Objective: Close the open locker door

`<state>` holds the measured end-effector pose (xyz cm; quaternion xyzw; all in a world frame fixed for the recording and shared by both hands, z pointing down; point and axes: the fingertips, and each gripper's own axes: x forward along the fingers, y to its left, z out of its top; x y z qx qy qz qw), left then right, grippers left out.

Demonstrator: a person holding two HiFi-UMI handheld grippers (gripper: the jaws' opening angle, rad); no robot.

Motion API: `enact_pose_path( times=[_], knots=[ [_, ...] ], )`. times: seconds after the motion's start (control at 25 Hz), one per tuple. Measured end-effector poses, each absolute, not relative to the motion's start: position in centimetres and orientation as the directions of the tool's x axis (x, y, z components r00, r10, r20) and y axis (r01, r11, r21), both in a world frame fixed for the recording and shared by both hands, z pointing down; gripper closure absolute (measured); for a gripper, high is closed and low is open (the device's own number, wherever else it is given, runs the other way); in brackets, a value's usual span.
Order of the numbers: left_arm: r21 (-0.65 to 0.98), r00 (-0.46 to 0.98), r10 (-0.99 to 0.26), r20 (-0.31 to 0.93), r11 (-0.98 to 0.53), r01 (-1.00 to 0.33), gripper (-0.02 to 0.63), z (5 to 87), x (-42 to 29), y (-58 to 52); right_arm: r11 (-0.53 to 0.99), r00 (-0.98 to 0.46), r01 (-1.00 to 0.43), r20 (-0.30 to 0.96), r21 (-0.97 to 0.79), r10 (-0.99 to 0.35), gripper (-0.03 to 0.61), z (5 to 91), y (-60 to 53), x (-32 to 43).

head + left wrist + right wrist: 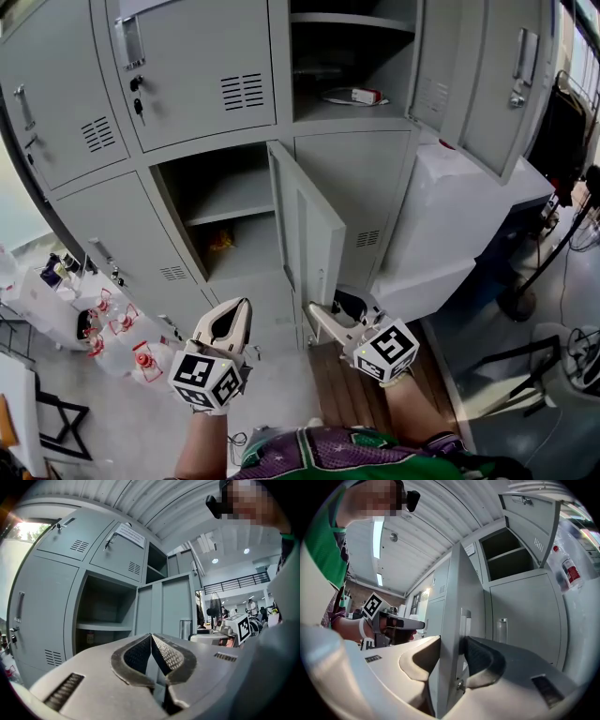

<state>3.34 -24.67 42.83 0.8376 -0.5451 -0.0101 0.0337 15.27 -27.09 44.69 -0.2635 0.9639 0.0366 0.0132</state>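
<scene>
Bank of grey steel lockers point(197, 66) fills the head view, vented doors, two tiers visible. Pale boxy unit point(450, 216) stands against the bank's right side; cannot tell what it is. Lower tier: the open locker door point(305, 225) stands swung out toward the person, roughly square to the bank's front, its free edge nearest the camera. Behind it the open compartment point(220, 216) shows one shelf point(230, 197) and a small yellow item point(222, 242) on the floor of the compartment below it. Upper tier, right of centre: another compartment point(347, 56) also open, with a red-and-white packet point(366, 95) on its floor. Right gripper point(326, 309) sits level at the lower free edge of the door; in the right gripper view the door edge runs up between the fingers point(485, 660), one on each face, clenched on the panel by the recessed handle point(464, 620). Left gripper point(242, 309) hangs just left of the door, pointing toward the open compartment, touching nothing; fingers point(164, 653) clenched together, tips meeting, nothing between. Keys point(138, 105) hang from an upper door lock. Red-capped bottles point(141, 361) stand on the floor at lower left.
</scene>
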Motion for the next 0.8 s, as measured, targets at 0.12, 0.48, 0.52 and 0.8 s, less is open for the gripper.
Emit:
enact_pose_path(
  times=[0.12,0.48,0.52,0.8],
  knots=[
    [0.072,0.39,-0.921,0.02,-0.388,-0.919,0.591,42.8,2.9,-24.4,0.879,-0.881,-0.474,-0.041,0.059,-0.472,0.419,44.6,-26.6,14.4],
    [0.097,0.368,-0.93,0.025,-0.364,-0.926,0.591,43.6,1.7,-23.6,0.924,-0.928,-0.371,-0.009,0.098,-0.372,0.411,44.6,-25.0,11.0],
    [0.097,0.367,-0.93,0.024,-0.363,-0.927,0.591,43.5,1.5,-23.6,0.925,-0.93,-0.366,-0.007,0.097,-0.367,0.413,44.6,-24.9,10.6],
    [0.104,0.363,-0.932,0.026,-0.358,-0.928,0.591,43.4,-0.1,-23.7,0.937,-0.94,-0.341,-0.02,0.077,-0.341,0.422,44.5,-24.5,8.4]
  ],
)
